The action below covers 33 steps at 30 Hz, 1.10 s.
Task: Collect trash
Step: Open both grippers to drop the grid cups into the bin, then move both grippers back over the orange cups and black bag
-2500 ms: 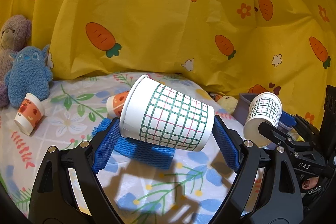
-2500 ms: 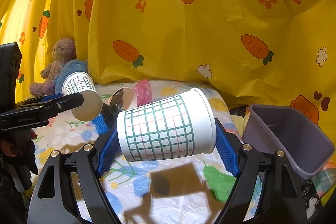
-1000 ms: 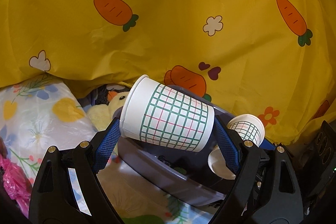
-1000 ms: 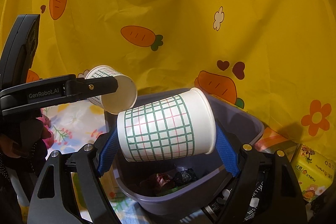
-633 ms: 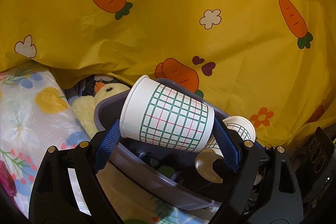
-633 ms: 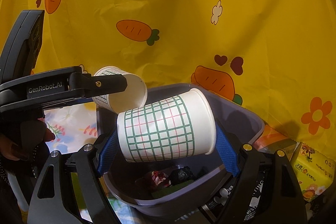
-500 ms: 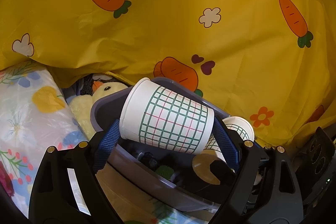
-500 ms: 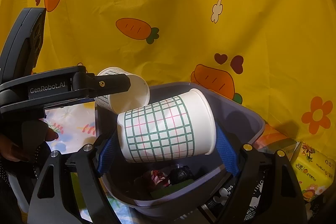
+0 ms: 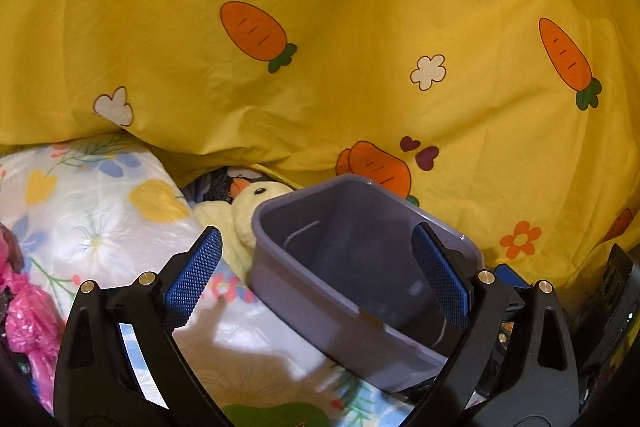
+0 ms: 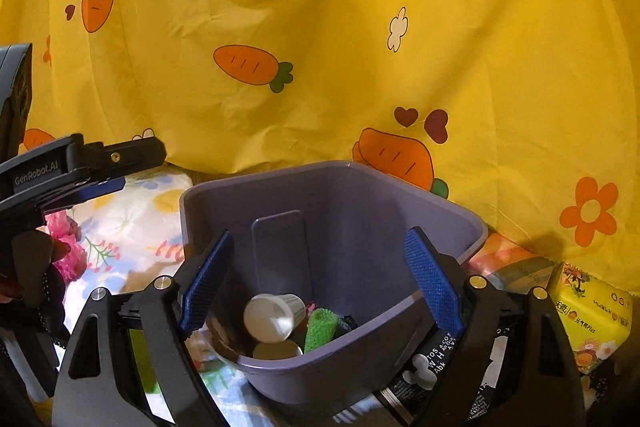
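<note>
white paper cup (image 10: 272, 317) in purple bin (image 10: 440, 211), below open right tongs (image 10: 320, 287)

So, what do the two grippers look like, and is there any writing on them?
Both are black plastic, with two triangular arms, silver screws and blue textured pads. The left gripper, seen sideways from the right wrist, bears white lettering "GenRobot.AI". The right gripper shows none.

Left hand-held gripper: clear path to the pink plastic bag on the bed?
Probably yes. The left hand-held gripper is open and empty, the pink plastic bag lies uncovered at its left on the floral sheet, nothing between; it needs swinging left.
</note>
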Motion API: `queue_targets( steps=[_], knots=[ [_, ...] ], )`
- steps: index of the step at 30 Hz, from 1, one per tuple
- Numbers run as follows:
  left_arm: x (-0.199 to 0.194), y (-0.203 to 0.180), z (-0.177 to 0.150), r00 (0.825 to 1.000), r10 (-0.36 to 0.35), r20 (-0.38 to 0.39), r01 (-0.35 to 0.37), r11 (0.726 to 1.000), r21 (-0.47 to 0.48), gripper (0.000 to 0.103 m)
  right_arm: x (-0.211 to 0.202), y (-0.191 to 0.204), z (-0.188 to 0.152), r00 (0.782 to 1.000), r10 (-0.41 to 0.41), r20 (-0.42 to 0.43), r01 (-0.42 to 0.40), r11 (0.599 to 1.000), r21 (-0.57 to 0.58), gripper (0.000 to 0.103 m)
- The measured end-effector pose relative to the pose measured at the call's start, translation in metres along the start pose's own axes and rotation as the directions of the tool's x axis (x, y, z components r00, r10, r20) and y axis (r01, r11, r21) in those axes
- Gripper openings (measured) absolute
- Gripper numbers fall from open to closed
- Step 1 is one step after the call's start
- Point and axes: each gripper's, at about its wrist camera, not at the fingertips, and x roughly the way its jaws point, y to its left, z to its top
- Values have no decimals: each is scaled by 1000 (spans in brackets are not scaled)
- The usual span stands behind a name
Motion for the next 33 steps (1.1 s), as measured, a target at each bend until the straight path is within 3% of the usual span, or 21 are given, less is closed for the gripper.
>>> queue_targets(
  steps=[13, 19, 23, 27, 33],
  knots=[
    [-76, 34, -23, 992, 111, 52, -109, 993, -36, 94, -34, 25, -2, 999, 15, 39, -15, 1000, -12, 84],
    [-131, 56, -37, 972, 218, 94, -214, 976, -46, 94, -53, 49, -2, 995, 82, 61, -80, 997, -21, 84],
    [-173, 80, -45, 936, 331, 120, -326, 943, -65, 94, -65, 74, 0, 985, 153, 80, -151, 988, -39, 84],
    [-215, 118, -53, 895, 427, 129, -408, 901, -146, 94, -72, 106, 2, 968, 241, 76, -236, 969, -67, 84],
    [-275, 180, -68, 780, 615, 119, -577, 779, -246, 94, -78, 165, -2, 929, 368, 37, -359, 922, -147, 84]
  ],
)
